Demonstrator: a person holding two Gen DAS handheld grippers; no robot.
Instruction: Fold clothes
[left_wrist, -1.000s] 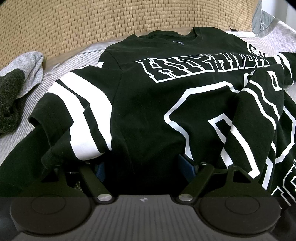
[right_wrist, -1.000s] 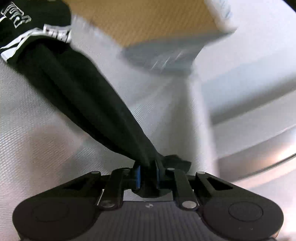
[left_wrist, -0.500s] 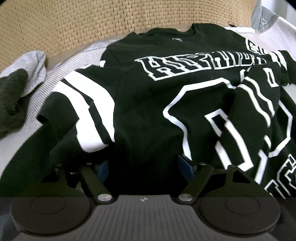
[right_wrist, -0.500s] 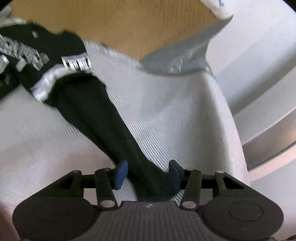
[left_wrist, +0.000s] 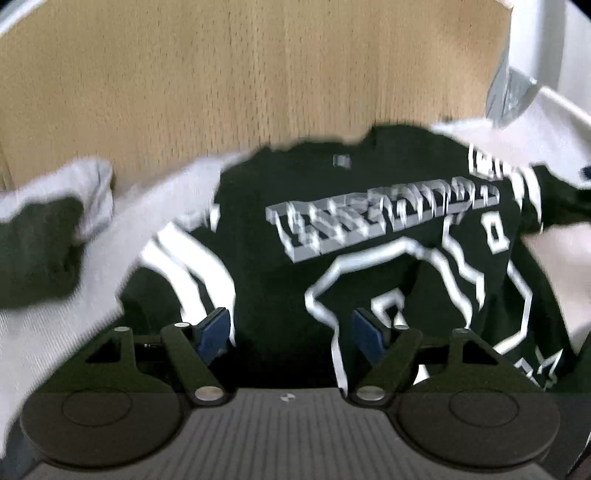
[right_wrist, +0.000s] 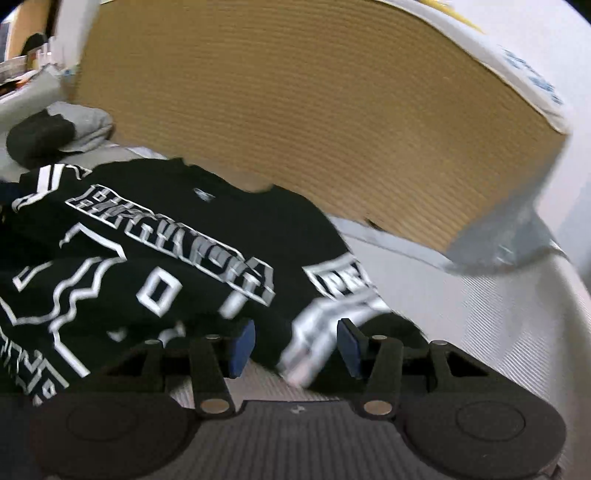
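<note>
black T-shirt (left_wrist: 369, 229) | white block lettering, striped sleeves | front up (rumpled) | lying on pale fabric surface

Tan woven headboard (right_wrist: 332, 122), pale grey ribbed bed cover (right_wrist: 498, 332), white wall (right_wrist: 554, 44)

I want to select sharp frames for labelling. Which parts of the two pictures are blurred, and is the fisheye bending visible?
Left wrist view: the shirt print is smeared by motion, while the left gripper is sharp. Right wrist view: mostly sharper, but the striped sleeve between the open fingers of the right gripper is smeared. Both views bend the tan mat at the edges.
</note>
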